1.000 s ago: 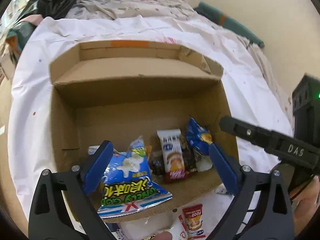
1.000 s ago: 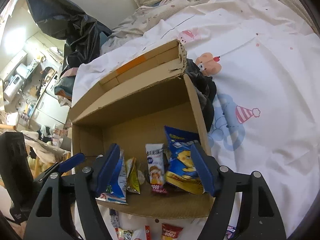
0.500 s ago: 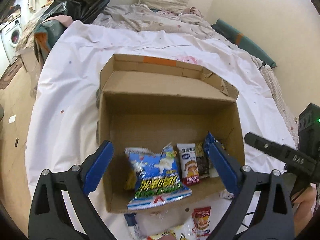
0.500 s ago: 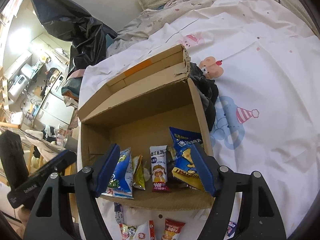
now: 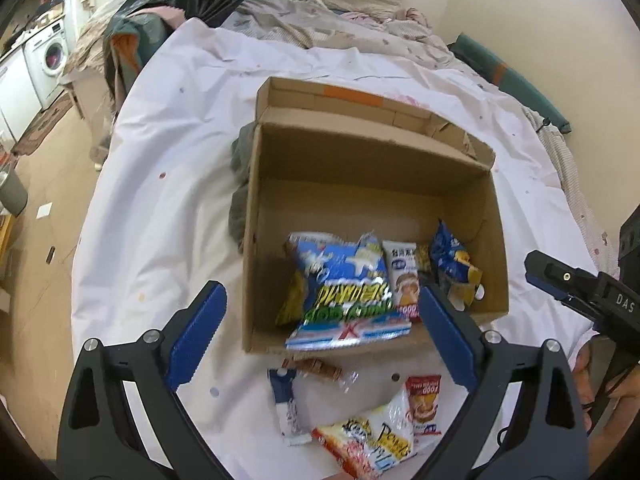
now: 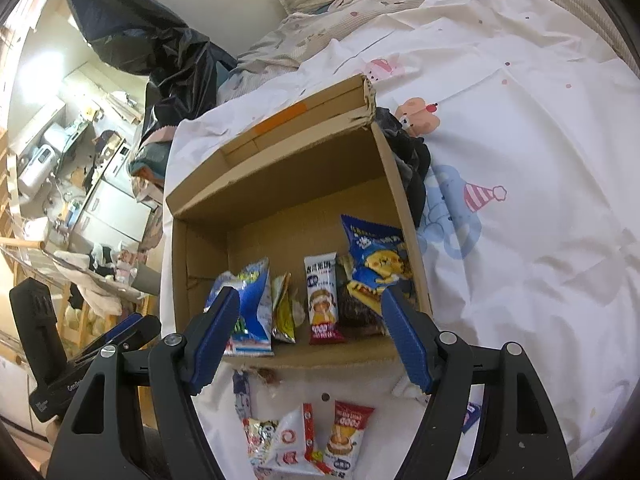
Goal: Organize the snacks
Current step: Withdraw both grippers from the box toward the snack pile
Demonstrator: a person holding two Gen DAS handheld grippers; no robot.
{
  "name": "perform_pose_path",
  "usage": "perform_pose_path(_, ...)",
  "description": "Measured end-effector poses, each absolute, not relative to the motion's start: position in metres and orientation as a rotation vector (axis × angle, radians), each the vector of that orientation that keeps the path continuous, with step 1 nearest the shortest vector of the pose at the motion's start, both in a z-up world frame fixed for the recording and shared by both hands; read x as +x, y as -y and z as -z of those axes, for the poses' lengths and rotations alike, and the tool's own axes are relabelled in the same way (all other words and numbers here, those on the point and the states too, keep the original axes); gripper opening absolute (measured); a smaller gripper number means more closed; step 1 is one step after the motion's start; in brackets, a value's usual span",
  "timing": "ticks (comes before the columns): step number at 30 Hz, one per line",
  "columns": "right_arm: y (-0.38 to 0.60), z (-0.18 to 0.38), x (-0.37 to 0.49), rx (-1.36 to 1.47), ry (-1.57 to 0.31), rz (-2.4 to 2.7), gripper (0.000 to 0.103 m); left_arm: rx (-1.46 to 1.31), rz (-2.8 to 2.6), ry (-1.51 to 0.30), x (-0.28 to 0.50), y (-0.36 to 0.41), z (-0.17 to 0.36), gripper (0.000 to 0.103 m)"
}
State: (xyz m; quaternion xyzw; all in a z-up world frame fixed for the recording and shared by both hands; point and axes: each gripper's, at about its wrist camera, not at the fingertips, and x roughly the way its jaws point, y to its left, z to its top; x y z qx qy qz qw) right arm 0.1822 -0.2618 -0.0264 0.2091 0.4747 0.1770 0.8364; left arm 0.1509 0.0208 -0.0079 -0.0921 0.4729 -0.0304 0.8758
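An open cardboard box (image 5: 256, 240) (image 6: 400, 184) lies on the white bed sheet. Inside it are a large blue chip bag (image 5: 348, 296) (image 6: 250, 312), a white and red rice cracker pack (image 5: 404, 276) (image 6: 322, 300), a blue and yellow snack bag (image 5: 454, 264) (image 6: 376, 260) and a small yellow packet (image 6: 283, 312). Loose snacks lie on the sheet in front of the box: a red pack (image 5: 424, 404) (image 6: 346, 436), a white bag (image 5: 372, 440) (image 6: 288, 440) and a blue and white stick (image 5: 286, 404) (image 6: 241, 394). My left gripper (image 5: 320, 344) and right gripper (image 6: 310, 344) are open and empty above the box's near edge.
A dark cloth (image 5: 240, 200) (image 6: 408, 160) lies under the box. A pillow and crumpled bedding (image 5: 352, 20) are at the bed's far end, with a black plastic bag (image 6: 160, 52) to the left. The bed's left edge drops to the floor (image 5: 48, 200). The other gripper (image 5: 588, 300) (image 6: 80, 368) shows beside each view.
Both grippers have pulled back and up from the box, so the loose snacks in front of it have come into view. Both stay open and empty.
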Motion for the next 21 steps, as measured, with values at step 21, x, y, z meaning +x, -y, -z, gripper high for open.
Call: perform_pose_path(21,0.279,0.071,0.122,0.476,-1.159,-0.318,0.076,-0.222,-0.060,-1.106,0.105,-0.042,0.049,0.092)
